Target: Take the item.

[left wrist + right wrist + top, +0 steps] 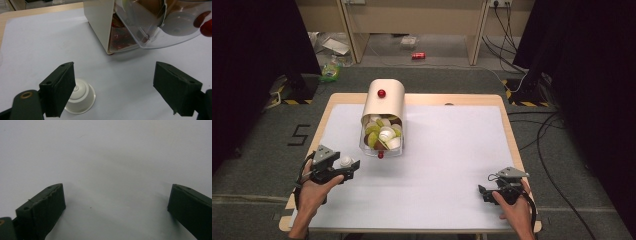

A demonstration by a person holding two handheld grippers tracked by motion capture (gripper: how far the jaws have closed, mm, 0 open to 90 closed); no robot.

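Capsule (79, 97) beside left gripper's (113, 87) fingers (58, 90)

Black two-jaw grippers (343, 172) (484, 192) with grey three-cornered top plates, black cables.

light falls from overhead and lies even on the white table cover (447, 165), while the room toward 9 and 3 o'clock is near black. soft shadows sit under the container (105, 27). the right gripper view is hazy, dim toward 6 o'clock. all frames look slightly soft.
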